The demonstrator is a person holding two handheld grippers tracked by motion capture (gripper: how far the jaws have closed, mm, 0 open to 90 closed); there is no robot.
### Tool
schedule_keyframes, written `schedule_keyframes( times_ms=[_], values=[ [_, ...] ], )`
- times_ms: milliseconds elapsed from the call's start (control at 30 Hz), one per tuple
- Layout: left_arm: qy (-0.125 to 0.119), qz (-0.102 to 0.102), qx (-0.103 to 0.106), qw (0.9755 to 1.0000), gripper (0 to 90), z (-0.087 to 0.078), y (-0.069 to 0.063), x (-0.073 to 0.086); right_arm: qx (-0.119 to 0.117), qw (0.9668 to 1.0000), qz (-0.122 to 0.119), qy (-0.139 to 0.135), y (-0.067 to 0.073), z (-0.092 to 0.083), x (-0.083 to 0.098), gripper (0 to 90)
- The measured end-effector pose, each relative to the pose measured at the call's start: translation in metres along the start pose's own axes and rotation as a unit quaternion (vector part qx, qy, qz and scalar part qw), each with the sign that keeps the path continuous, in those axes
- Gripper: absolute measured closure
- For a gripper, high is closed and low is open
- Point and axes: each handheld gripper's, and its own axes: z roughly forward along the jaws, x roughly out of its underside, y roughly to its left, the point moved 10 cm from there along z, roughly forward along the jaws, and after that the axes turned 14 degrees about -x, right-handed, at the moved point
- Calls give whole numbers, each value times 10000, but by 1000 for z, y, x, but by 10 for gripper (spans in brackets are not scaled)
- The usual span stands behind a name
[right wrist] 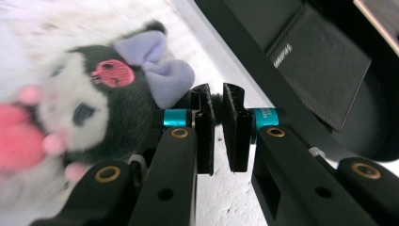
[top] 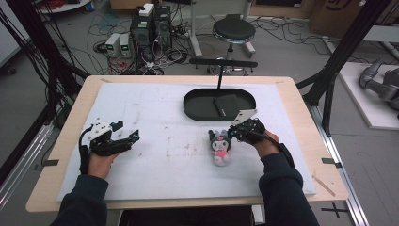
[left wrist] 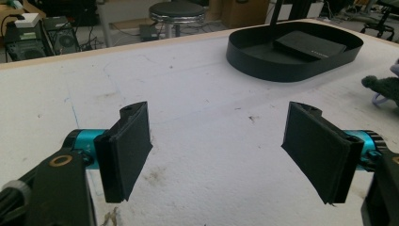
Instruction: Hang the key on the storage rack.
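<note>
Plush toy [top: 221,148] lies on the bench [top: 155,141], right of centre, long axis running toward the person, head toward the black tray [top: 219,104]. Right claw [right wrist: 219,134] is far nearer, at the head's right side, nearly clenched on a dark tuft of its ear. Left claw [left wrist: 219,150] hangs released, well apart.

Table [top: 301,141], white mat on top. Black oval tray [top: 197,110] near far edge, right of centre, upright post with crossbar. Plush toy [top: 220,147] right of centre, touching right gripper [top: 234,133]. Left gripper [top: 127,132] near left edge, jaws apart. Stool [top: 234,31] on floor beyond.
</note>
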Motion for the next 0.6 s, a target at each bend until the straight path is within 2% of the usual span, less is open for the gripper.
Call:
schedule_keyframes(
  times_ms=[33,67,100,167,233,267,300,367,433,467,567,600],
  values=[
    [-4,15,6,10000,235,0,1,0,141,9998,108,37,-3,2,1,811],
    [11,19,5,10000,235,0,1,0,290,9991,316,-66,-5,2,1,654],
    [2,9,4,10000,235,0,1,0,335,9969,667,-256,-7,1,-1,575],
    [8,-8,-3,10000,236,-1,2,1,410,9907,1151,-590,-6,-4,-2,457],
    [0,-13,-13,10000,235,-2,4,1,484,9833,1477,-950,0,-11,-5,386],
    [-10,-3,-8,10000,236,-2,4,1,547,9785,1632,-1138,5,-14,-6,358],
    [-9,-20,-21,10000,239,-3,4,1,513,9750,1760,-1258,9,-15,-6,353],
    [-18,-19,-23,10000,240,-3,5,0,445,9693,2046,-1290,16,-12,-3,325],
    [-32,-24,-13,10000,240,-4,5,0,311,9676,2168,-1257,23,-7,-3,304],
    [-35,-29,-9,10000,240,-4,5,-1,297,9678,2166,-1246,26,-6,-4,288],
    [-47,-2,13,10000,260,-4,5,-1,282,9735,1884,-1267,36,-1,-11,206],
    [-36,-7,17,10000,263,-3,4,0,256,9744,1870,-1223,39,3,-12,206]
  ],
)
